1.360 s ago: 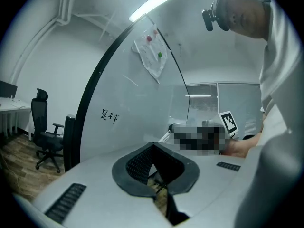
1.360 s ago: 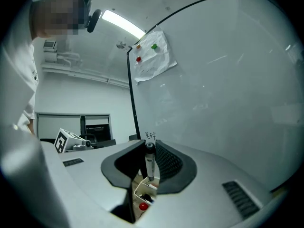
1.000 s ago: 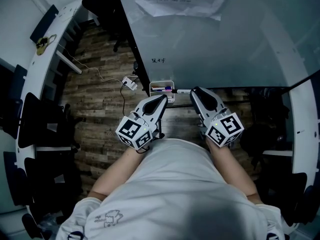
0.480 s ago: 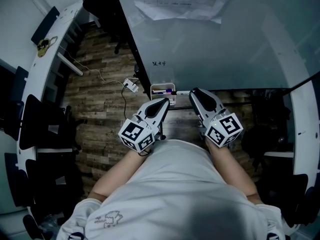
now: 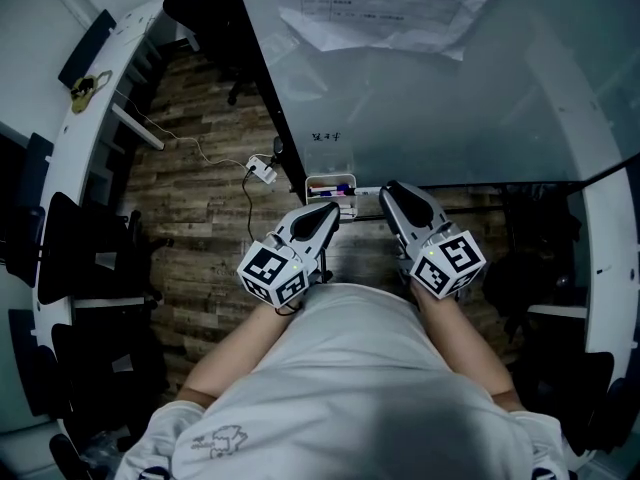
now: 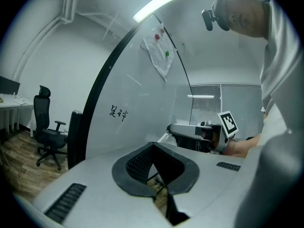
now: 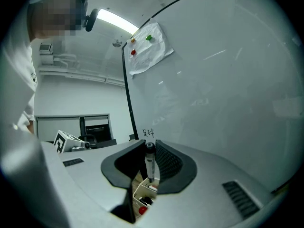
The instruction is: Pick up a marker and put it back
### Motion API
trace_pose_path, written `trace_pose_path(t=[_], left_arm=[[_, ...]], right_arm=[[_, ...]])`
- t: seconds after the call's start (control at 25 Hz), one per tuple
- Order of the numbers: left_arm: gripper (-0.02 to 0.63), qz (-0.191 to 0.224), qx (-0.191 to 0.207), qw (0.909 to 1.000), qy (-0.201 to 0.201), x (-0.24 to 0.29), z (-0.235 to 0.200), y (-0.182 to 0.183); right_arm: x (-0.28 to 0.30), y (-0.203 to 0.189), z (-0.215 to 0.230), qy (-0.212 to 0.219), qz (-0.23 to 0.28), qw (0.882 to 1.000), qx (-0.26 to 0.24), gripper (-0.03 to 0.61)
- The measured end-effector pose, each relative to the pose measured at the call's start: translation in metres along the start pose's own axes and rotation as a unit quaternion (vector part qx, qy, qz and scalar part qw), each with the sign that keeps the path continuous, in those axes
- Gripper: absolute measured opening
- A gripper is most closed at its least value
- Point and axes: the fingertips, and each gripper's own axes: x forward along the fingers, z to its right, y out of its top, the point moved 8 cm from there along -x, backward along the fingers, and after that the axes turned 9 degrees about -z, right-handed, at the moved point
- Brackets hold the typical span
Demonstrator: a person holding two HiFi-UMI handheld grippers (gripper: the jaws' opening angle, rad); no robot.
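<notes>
Right gripper [image 7: 149,145] clamped on a marker [image 7: 150,164] just by the white marker tray [image 7: 137,188], left gripper [image 6: 153,147] pinched shut on nothing, whiteboard [image 5: 430,108] with pinned papers [image 5: 390,8], wood-plank floor [image 5: 195,203], office chair [image 6: 45,129] beyond

Black-framed whiteboard [image 5: 450,108] rises just ahead of the left claw [image 5: 328,208], papers [image 5: 390,8] pinned high on it. Wood-plank floor [image 5: 190,208] to the claw's left, white power strip [image 5: 262,169] and cable [image 5: 205,151] lying there. Farther left, office chair [image 6: 46,127]. Overhead, strip light [image 6: 161,1], lit.
</notes>
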Motion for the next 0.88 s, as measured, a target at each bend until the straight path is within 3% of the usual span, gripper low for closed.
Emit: trace_pose_path(t=[0.88], left_arm=[[0.005, -0.039, -0.046, 0.9982, -0.002, 0.012, -0.053, -0.026]], right_arm=[[0.054, -0.027, 0.027, -0.023, -0.056, 0.997, 0.04, 0.074]])
